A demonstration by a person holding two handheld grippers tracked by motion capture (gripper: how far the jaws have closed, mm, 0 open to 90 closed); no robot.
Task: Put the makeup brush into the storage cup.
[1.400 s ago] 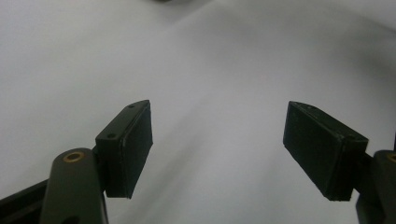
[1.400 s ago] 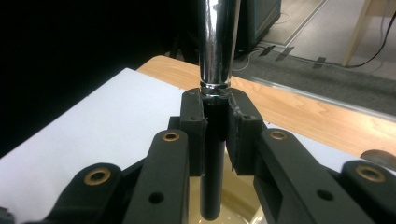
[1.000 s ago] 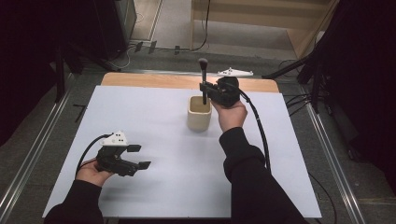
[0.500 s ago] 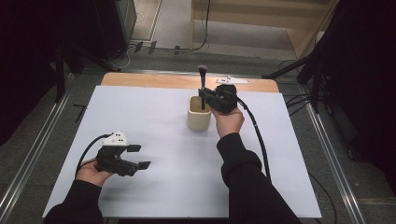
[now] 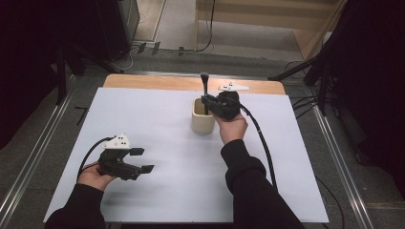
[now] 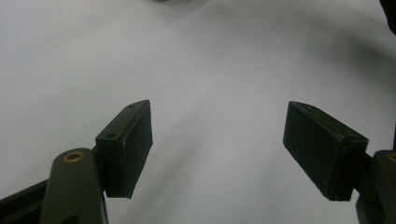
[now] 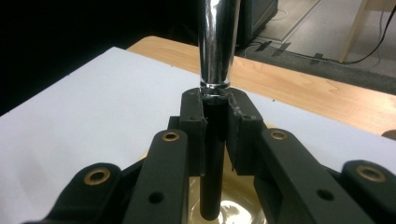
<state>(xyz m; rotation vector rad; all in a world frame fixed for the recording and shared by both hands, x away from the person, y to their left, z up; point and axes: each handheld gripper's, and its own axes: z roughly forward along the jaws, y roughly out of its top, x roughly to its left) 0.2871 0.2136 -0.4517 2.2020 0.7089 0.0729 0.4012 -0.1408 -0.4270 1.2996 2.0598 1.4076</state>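
Note:
A makeup brush (image 5: pixel 205 90) with a black handle and silver ferrule (image 7: pixel 215 44) stands upright, its lower end inside a cream cup (image 5: pixel 202 116) at the back middle of the white sheet. My right gripper (image 5: pixel 206 101) is shut on the brush's black handle (image 7: pixel 214 154) just below the ferrule, right above the cup's mouth (image 7: pixel 236 205). My left gripper (image 5: pixel 142 160) rests low at the front left of the sheet, held in a hand. Its jaws stand wide open, and between its pads (image 6: pixel 128 144) lies bare white sheet.
The white sheet (image 5: pixel 157 119) covers most of the wooden table (image 5: pixel 143 82). A small white object (image 5: pixel 234 88) lies on the wood strip behind the right gripper. Metal rails (image 5: pixel 28 157) run along both sides of the table.
The right gripper has come down with the brush, so the handle sits deeper in the cup. The left gripper has stayed where it was.

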